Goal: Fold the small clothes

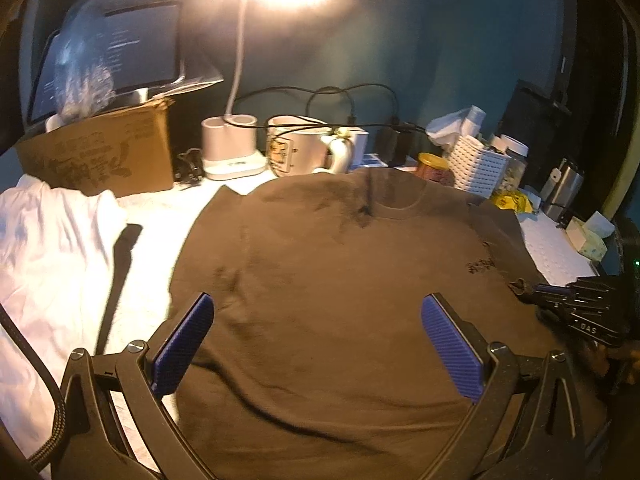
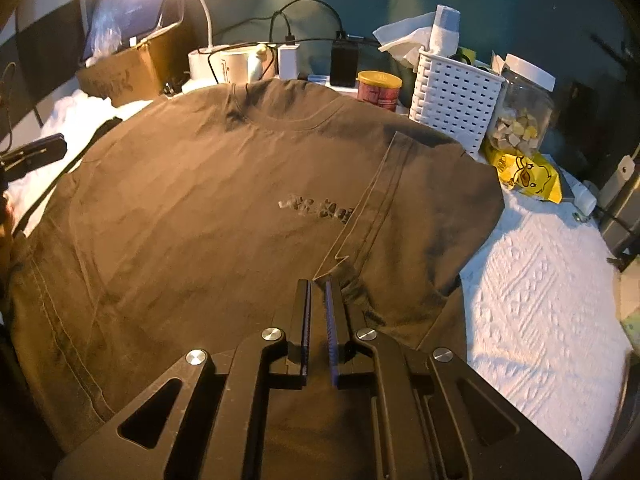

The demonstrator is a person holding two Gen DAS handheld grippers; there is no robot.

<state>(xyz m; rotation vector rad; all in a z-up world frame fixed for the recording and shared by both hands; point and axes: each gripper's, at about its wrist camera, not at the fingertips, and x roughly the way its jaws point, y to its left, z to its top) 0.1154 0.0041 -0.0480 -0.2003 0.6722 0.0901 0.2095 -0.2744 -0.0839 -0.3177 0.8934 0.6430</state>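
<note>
A brown T-shirt (image 1: 340, 280) lies spread front-up on a white textured cover (image 2: 540, 312), its collar (image 2: 288, 120) toward the back. Its right sleeve (image 2: 420, 208) is folded over onto the chest, partly across a small dark print (image 2: 316, 208). My right gripper (image 2: 318, 284) is shut on the corner of that sleeve's hem. In the left wrist view the right gripper (image 1: 524, 290) shows at the shirt's right edge, pinching fabric. My left gripper (image 1: 318, 300) hovers over the shirt's lower middle, open, with nothing between its blue pads (image 1: 184, 344).
White clothing (image 1: 52, 248) is heaped to the left. Along the back stand a cardboard box (image 1: 100, 152), lamp base (image 1: 232, 148), mug (image 1: 304, 148), yellow-lidded tin (image 2: 378, 90), white basket (image 2: 456, 100), jar (image 2: 524, 112) and a yellow duck packet (image 2: 528, 176). Cables run behind.
</note>
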